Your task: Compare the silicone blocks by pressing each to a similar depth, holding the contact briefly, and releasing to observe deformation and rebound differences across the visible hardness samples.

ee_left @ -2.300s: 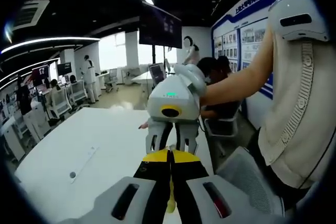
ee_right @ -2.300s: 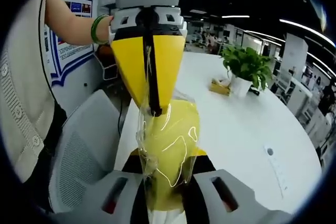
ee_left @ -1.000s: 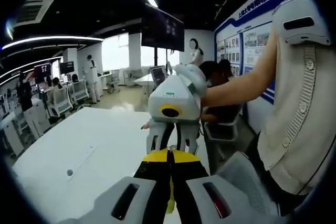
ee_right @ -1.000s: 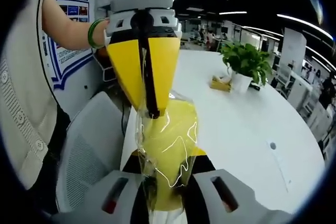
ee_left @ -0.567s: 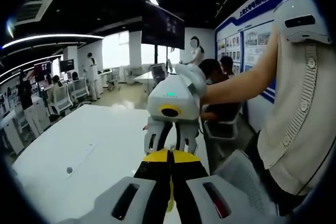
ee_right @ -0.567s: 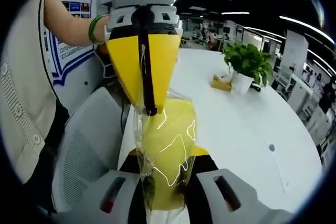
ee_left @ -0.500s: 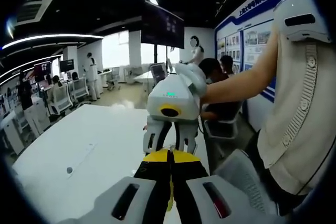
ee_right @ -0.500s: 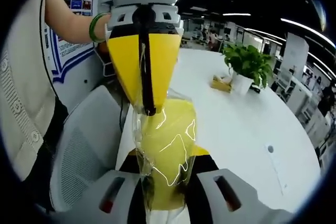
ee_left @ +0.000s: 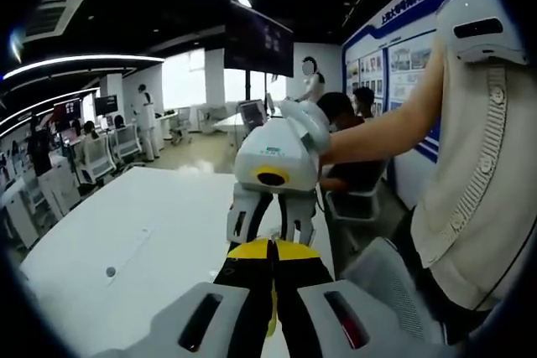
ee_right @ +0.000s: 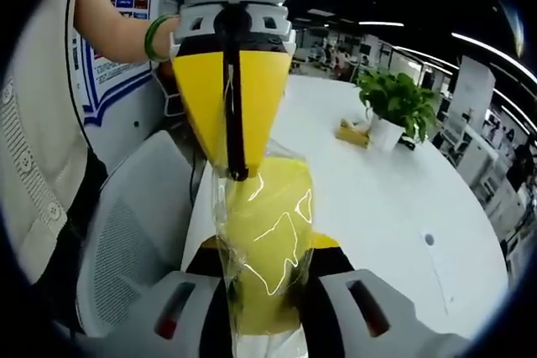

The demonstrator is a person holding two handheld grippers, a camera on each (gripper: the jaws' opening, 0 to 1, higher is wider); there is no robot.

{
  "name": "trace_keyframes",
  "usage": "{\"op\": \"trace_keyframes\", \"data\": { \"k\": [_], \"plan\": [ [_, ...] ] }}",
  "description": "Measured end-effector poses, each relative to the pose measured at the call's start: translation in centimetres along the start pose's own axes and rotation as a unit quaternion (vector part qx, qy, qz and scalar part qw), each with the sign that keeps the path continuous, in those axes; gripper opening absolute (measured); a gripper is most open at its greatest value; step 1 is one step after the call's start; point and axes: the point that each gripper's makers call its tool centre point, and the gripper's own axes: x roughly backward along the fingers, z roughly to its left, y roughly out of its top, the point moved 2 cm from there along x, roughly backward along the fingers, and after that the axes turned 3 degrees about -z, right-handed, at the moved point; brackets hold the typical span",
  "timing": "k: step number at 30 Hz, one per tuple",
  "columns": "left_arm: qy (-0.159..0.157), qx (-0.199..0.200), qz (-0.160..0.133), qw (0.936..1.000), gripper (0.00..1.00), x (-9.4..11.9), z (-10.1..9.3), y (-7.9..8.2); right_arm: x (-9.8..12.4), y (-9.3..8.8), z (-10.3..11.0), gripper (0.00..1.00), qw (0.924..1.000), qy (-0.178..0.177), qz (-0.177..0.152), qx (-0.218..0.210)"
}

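There is one yellow silicone block, and it sits inside one clear plastic bag. Two grippers have hold of it, one at each end, and it hangs in the air between them above the near edge of the white bench.

In the right gripper view, the right gripper has its jaws closed on the lower part of the bagged block, and the yellow shows between them. The left gripper comes down from the top with its two yellow jaws pressed together, and their tips pinch the upper edge of the bag just at the top of the block. A hand with one green bangle holds this gripper.

In the left gripper view, the left gripper shows its jaws almost fully together, with only a thin strip of yellow in the slit between them. The right gripper faces it from just beyond.

On the bench stand one potted plant and, just beside it, one small wooden box, both well apart from the block. One grey mesh chair is beside the bench edge.
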Motion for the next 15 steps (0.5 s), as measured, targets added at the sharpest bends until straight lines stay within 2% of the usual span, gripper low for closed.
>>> {"op": "trace_keyframes", "data": {
  "k": [15],
  "plan": [
    [0.001, 0.008, 0.000, 1.0000, 0.00, 0.26, 0.07, -0.59, -0.48, -0.38, 0.08, 0.24, 0.9999, 0.005, 0.010, -0.013]
  ]
}}
